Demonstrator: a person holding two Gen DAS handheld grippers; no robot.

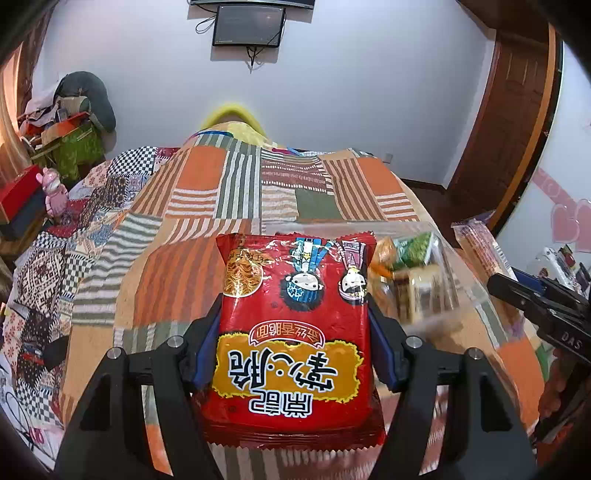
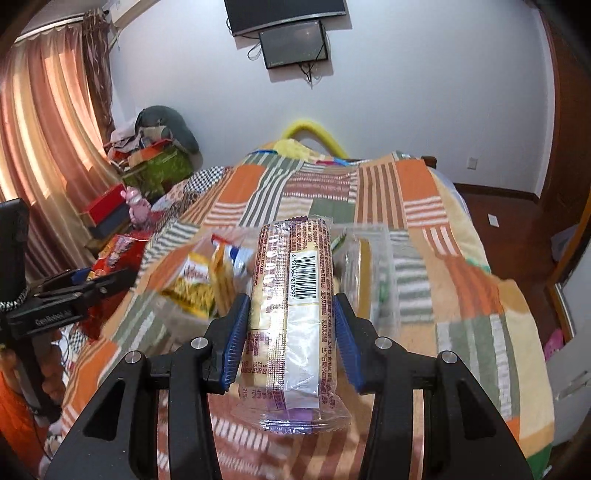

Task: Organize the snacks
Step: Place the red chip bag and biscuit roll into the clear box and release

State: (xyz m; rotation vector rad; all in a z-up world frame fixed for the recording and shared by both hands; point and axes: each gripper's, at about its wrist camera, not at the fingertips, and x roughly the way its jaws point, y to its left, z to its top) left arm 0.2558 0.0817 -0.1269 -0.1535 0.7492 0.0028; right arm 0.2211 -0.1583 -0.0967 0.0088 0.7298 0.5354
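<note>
My left gripper (image 1: 293, 325) is shut on a red noodle snack packet (image 1: 291, 332), held above the patchwork bedspread with its blue pads pressing both sides. My right gripper (image 2: 290, 317) is shut on a clear-wrapped cracker roll (image 2: 291, 314) with a barcode facing up. Behind both packets lies a clear plastic container (image 1: 424, 280) holding several small snack packs; in the right wrist view the container (image 2: 373, 273) and its snack packs (image 2: 199, 284) look blurred. The right gripper (image 1: 532, 299) with its cracker roll (image 1: 480, 251) shows at the right edge of the left wrist view. The left gripper (image 2: 92, 284) appears at the left of the right wrist view.
The bed (image 1: 240, 192) is covered by an orange, green and white striped patchwork cover. Left of it stand red boxes (image 1: 18, 199), a pink toy figure (image 1: 55, 188) and a pile of bags (image 1: 74, 122). A screen (image 1: 249, 26) hangs on the far wall; a wooden door (image 1: 509, 110) is at the right.
</note>
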